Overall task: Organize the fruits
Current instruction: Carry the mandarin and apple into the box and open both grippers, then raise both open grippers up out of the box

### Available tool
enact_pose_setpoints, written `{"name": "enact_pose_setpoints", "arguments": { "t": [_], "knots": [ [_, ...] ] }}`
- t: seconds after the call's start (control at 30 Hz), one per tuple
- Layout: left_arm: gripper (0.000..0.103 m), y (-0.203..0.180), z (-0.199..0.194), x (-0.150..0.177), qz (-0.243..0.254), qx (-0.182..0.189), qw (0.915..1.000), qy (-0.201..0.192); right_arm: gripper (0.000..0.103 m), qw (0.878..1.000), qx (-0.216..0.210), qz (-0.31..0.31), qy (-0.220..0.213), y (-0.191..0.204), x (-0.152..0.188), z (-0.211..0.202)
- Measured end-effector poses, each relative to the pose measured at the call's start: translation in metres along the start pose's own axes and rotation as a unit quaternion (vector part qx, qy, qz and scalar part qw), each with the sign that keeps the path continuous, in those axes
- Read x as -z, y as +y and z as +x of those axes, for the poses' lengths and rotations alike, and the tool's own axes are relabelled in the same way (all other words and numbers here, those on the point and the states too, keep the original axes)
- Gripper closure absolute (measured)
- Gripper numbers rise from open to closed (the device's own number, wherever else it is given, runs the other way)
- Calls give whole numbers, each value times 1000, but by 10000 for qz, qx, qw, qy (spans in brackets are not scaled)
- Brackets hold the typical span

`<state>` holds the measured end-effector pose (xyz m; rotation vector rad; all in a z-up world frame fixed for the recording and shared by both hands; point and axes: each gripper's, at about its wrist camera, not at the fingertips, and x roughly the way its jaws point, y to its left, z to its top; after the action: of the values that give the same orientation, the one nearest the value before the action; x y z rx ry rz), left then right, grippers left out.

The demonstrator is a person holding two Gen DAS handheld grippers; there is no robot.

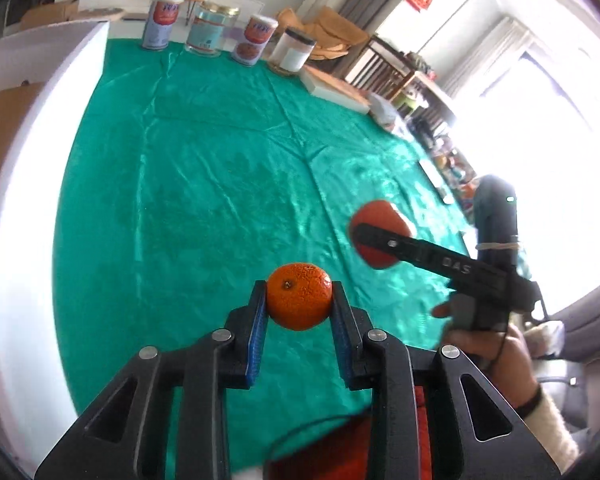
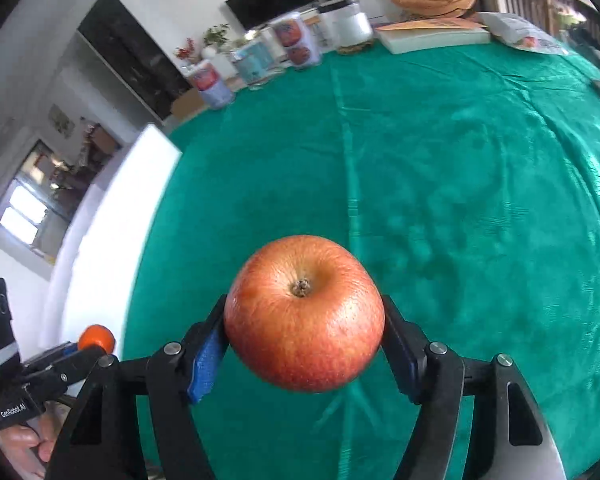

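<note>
A green cloth covers the worktop [image 2: 460,168] in a bright living room, with a row of jars [image 1: 212,28] pushed to its far edge, I'd say to leave the middle free for sorting; my left gripper [image 1: 299,300] is clamped on a mandarin [image 1: 299,296], pads on its sides, and it hangs clear above the cloth. My right gripper [image 2: 304,336] is clamped across the widest part of an apple [image 2: 304,314], stem toward the camera, also lifted off the cloth; no bowl or tray shows yet.
</note>
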<state>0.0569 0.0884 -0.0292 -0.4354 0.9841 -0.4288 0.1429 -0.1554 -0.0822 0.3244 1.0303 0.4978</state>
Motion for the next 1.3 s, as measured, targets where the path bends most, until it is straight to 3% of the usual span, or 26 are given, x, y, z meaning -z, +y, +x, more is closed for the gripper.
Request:
{"name": "enact_pose_setpoints", "arguments": {
  "t": [0.07,0.13,0.2,0.27,0.4,0.47,0.67,0.77,0.8,0.87,0.93,1.0,1.07,1.17,1.23,1.3],
  "knots": [
    [74,8,-52,-7,-212,200,9991,-298,33,9980,-571,-259,81,49,-9,-2],
    [74,26,-100,-19,-432,130,9962,-744,33,9922,-1035,-670,175,106,-17,2],
    [74,58,-141,-31,-763,-128,9906,-1128,33,9835,-1382,-1113,343,165,-23,14],
    [74,93,-166,-40,-984,-656,9835,-1370,33,9730,-1574,-1575,612,223,-25,36],
    [74,184,-165,-50,-1624,-1927,9602,-1205,33,9566,-1283,-2323,1202,307,-19,103],
    [73,226,-149,-49,-1932,-2257,9506,-900,33,9509,-967,-2575,1416,330,-11,135],
    [72,284,-112,-38,-2480,-2549,9343,-250,33,9429,-110,-3001,1441,351,5,194],
    [58,284,-110,-36,-2518,-2656,9301,-298,31,9483,-114,-2873,1345,347,-1,200],
    [48,282,-112,-37,-2506,-2702,9290,-348,31,9514,-190,-2823,1215,345,-4,194],
    [37,273,-120,-38,-2364,-2892,9260,-547,29,9581,-344,-2707,872,342,-15,173],
    [27,257,-134,-40,-2040,-3082,9257,-802,21,9617,-437,-2668,446,341,-25,144],
    [18,229,-148,-40,-1644,-3263,9243,-1101,4,9614,-403,-2722,16,339,-33,111],
    [9,197,-162,-37,-1235,-3510,9167,-1455,0,9581,-275,-2836,-297,342,-37,84],
    [2,150,-184,-25,-709,-3922,8960,-1959,0,9561,-59,-2894,-446,340,-34,46],
    [1,125,-189,-17,-441,-4203,8836,-2016,0,9584,128,-2831,-344,338,-26,29],
    [1,110,-189,-9,-388,-4277,8863,-1734,0,9609,186,-2762,-3,339,-13,22]
  ]
}}
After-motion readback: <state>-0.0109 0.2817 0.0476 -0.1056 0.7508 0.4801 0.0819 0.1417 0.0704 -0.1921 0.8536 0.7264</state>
